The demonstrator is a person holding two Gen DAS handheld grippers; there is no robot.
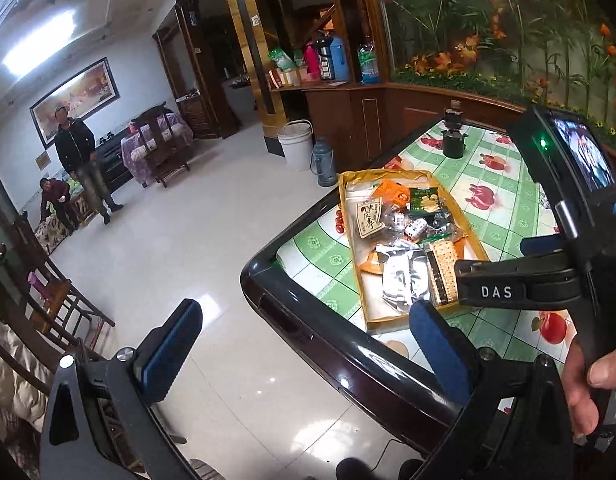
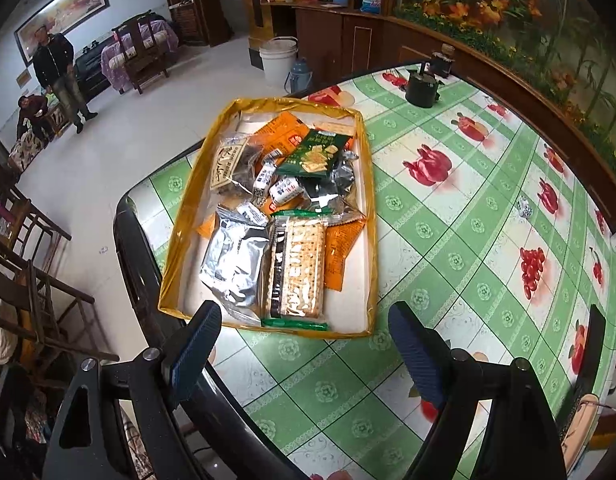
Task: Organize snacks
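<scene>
A shallow tray with a yellow rim [image 2: 373, 264] sits near the table corner, full of snacks. In it lie a long cracker pack [image 2: 295, 272], a silver pouch [image 2: 235, 264], a green packet [image 2: 316, 152], orange packets and several small wrapped sweets. My right gripper [image 2: 305, 344] hovers just in front of the tray's near edge, open and holding nothing. My left gripper [image 1: 308, 344] is open and also holds nothing, straddling the table's dark edge [image 1: 308, 320] left of the tray [image 1: 352, 240]. The right gripper's black arm marked DAS [image 1: 496, 292] reaches over the cracker pack [image 1: 442, 276].
A black pot [image 2: 422, 84] stands at the table's far end, and one small wrapped sweet [image 2: 524, 208] lies loose on the green fruit-print cloth. On the floor are a white bucket [image 1: 295, 144] and a blue flask [image 1: 324, 164]. Wooden chairs stand left; two people are far off.
</scene>
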